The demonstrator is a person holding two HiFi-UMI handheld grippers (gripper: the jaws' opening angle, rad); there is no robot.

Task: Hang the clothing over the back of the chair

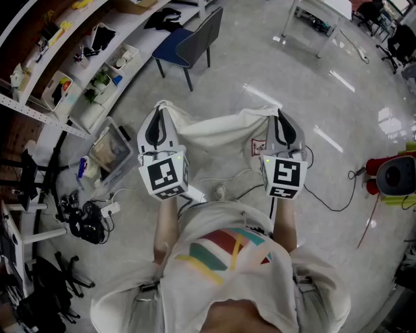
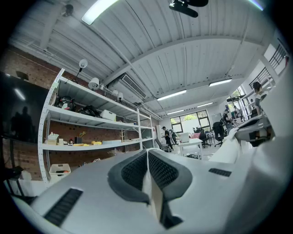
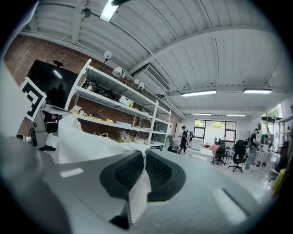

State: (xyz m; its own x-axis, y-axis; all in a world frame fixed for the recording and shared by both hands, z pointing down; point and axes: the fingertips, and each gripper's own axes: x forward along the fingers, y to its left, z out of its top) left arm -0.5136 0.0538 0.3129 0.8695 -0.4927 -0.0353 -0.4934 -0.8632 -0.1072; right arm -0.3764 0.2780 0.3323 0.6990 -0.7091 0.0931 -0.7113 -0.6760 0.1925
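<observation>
A cream-white garment (image 1: 218, 133) hangs stretched between my two grippers above the floor. My left gripper (image 1: 158, 117) is shut on its left top corner, and in the left gripper view a thin fold of the garment (image 2: 153, 192) sits pinched between the dark pads (image 2: 137, 171). My right gripper (image 1: 281, 120) is shut on the right top corner; the garment (image 3: 87, 144) runs off to the left from its pads (image 3: 160, 176). The dark grey chair (image 1: 192, 42) with a blue seat stands farther off, beyond the garment, its back facing right.
White shelving (image 1: 78, 58) with boxes and small items runs along the left. A clear bin (image 1: 110, 153) and tangled cables (image 1: 88, 218) lie on the floor at left. A white table (image 1: 325, 19) stands at the back right, a red machine (image 1: 393, 175) at the right edge.
</observation>
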